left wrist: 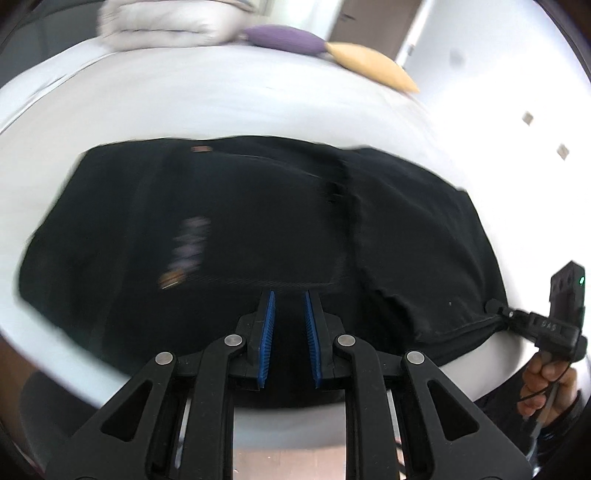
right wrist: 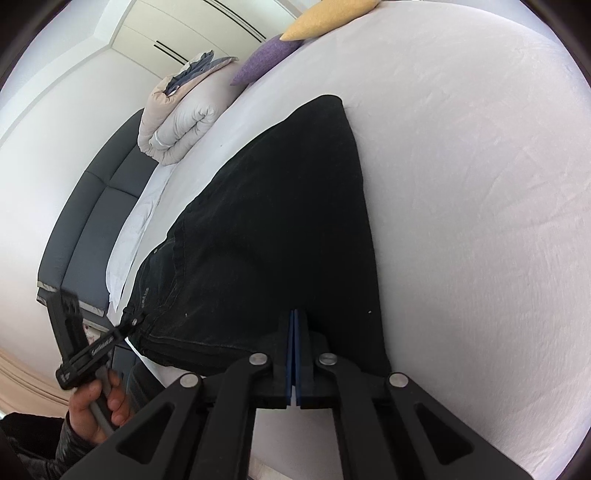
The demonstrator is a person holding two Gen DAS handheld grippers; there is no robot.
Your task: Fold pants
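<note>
Black pants [left wrist: 240,229] lie folded on a white bed [left wrist: 184,103], also seen in the right wrist view [right wrist: 280,221]. My left gripper [left wrist: 290,295] is open just above the pants' near edge, with nothing between its blue pads; it also shows at the waistband corner in the right wrist view [right wrist: 129,323]. My right gripper [right wrist: 295,314] is shut on the near edge of the pants; in the left wrist view it shows at the pants' right corner [left wrist: 496,308].
A folded duvet [right wrist: 177,122], a purple pillow [right wrist: 264,61] and a yellow pillow [right wrist: 325,18] lie at the bed's far end. A dark headboard [right wrist: 96,221] stands at the left. The bed's near edge is just under the grippers.
</note>
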